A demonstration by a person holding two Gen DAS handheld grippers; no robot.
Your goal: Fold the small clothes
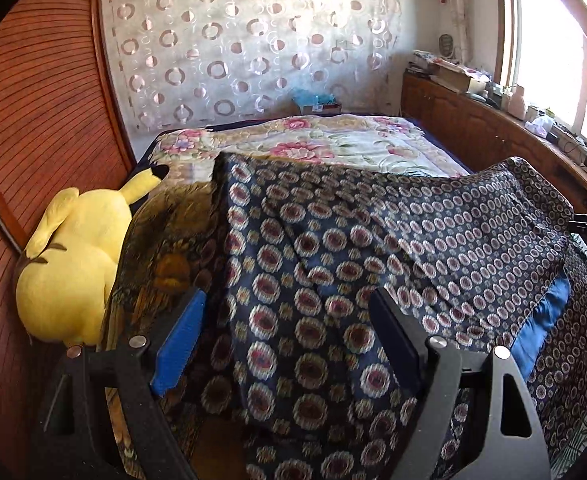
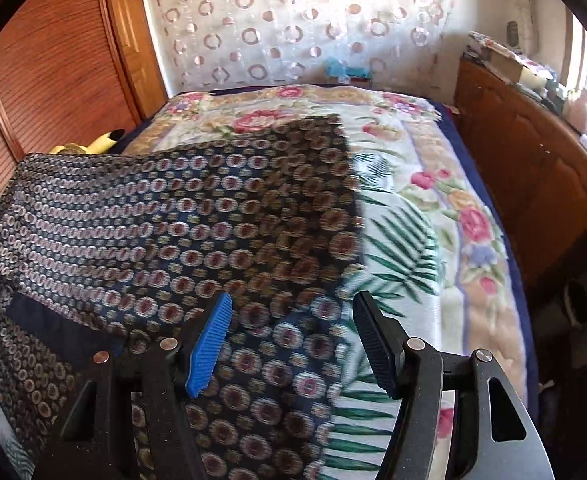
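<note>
A dark blue garment [image 1: 333, 260] with round medallion print lies spread over the bed, with a solid blue band [image 1: 541, 320] near its right side. It also fills the left of the right wrist view [image 2: 197, 240]. My left gripper [image 1: 289, 312] is open, its fingers just above the cloth at its left part, holding nothing. My right gripper [image 2: 291, 312] is open over the garment's right edge, where the cloth meets the floral bedspread [image 2: 425, 208].
A yellow plush toy [image 1: 73, 264] lies at the bed's left edge against a wooden wardrobe [image 1: 33, 120]. A wooden cabinet [image 2: 533, 152] with clutter on top runs along the right under a window. A patterned curtain [image 1: 253, 40] hangs behind the bed.
</note>
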